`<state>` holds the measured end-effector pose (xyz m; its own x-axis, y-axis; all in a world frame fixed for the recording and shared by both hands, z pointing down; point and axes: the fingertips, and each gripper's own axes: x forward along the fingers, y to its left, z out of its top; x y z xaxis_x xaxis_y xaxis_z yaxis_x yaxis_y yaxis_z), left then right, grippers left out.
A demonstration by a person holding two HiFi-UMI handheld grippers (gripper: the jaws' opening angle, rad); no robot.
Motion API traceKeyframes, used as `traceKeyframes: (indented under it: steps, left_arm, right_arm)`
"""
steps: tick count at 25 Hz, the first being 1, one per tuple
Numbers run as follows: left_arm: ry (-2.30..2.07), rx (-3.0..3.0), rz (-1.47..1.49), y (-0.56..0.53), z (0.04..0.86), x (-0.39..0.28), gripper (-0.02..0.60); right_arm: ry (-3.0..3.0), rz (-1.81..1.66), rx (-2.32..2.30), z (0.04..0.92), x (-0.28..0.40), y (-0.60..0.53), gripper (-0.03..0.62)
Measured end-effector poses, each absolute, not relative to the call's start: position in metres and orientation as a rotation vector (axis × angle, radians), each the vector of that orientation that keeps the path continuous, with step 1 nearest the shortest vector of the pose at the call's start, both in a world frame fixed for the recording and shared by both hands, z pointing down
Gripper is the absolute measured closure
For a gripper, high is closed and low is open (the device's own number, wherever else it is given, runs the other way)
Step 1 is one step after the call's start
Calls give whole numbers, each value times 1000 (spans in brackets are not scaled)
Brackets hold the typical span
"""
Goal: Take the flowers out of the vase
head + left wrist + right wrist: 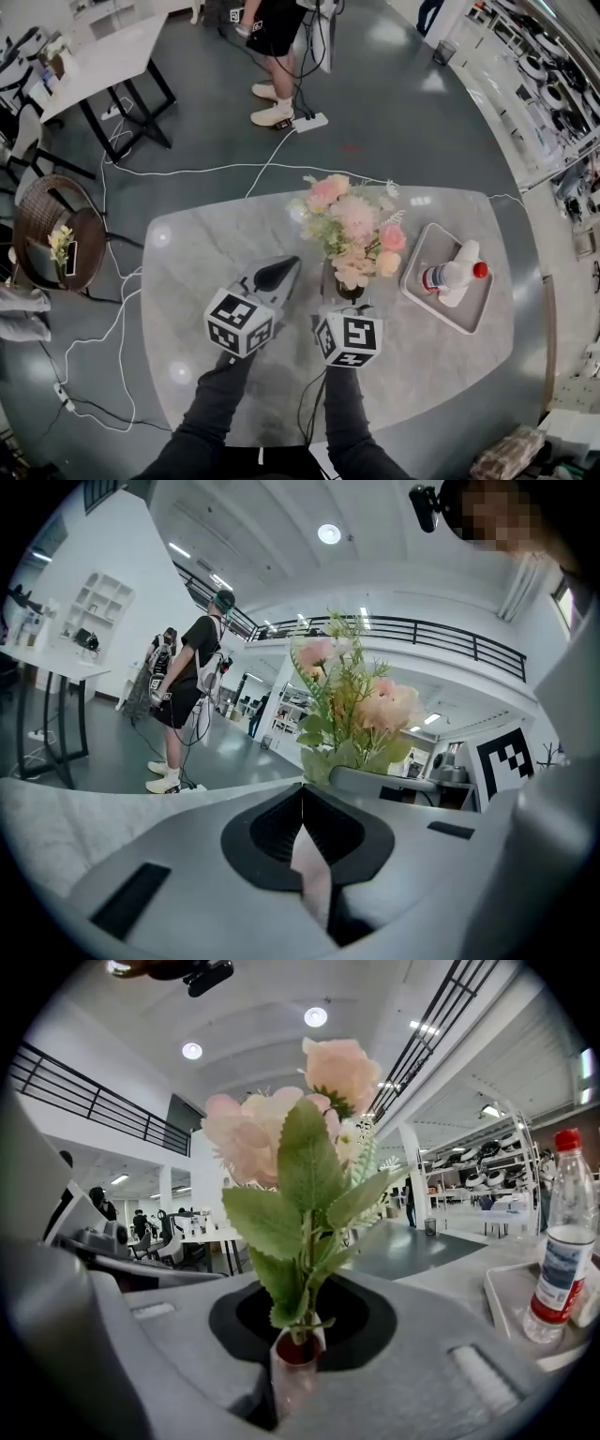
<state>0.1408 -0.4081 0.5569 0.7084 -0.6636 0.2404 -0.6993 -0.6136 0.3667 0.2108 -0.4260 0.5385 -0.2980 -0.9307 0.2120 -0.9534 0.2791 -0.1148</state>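
Observation:
A bunch of pink flowers (354, 225) with green leaves stands in a small dark vase (348, 291) near the middle of the grey marble table (206, 253). My right gripper (345, 302) reaches in at the vase from the near side. In the right gripper view the jaws (298, 1358) are closed round the reddish glass vase (295, 1377), with stems and flowers (281, 1138) rising from it. My left gripper (278, 272) rests just left of the vase, shut and empty. In the left gripper view its jaws (302, 803) meet, and the flowers (352, 705) stand beyond to the right.
A white tray (472, 314) at the table's right holds a lying plastic bottle (453, 276) with a red cap; it also shows in the right gripper view as a bottle (561, 1241). A person (275, 56) stands beyond the table. Cables cross the floor; a wicker chair (56, 234) sits at left.

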Motion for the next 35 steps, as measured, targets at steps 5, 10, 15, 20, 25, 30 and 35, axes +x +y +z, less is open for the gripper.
traceKeyframes:
  steps: [5, 10, 15, 20, 25, 30, 35]
  left_arm:
    - [-1079, 2482, 100, -400, 549, 133, 581]
    - [-1092, 2484, 102, -391, 540, 129, 581]
    - [-1090, 2500, 87, -388, 528, 136, 580]
    - [-1083, 2513, 63, -384, 509, 141, 580]
    - [-1074, 2549, 48, -377, 490, 143, 581]
    - [-1056, 2598, 27, -369, 462, 148, 580]
    - [-1035, 2640, -2, -354, 436, 137, 581]
  right_arm:
    - [-2451, 288, 1811, 530, 210, -424, 545]
    - [-2489, 246, 1820, 513, 209, -420, 546]
    - [-2540, 174, 1821, 489, 214, -416, 546]
    - [-2611, 130, 1835, 457, 216, -409, 546]
    - [-2658, 81, 1868, 429, 219, -399, 546]
    - [-2671, 25, 1904, 398, 225, -388, 546]
    - [-2678, -22, 1933, 371, 213, -368, 546]
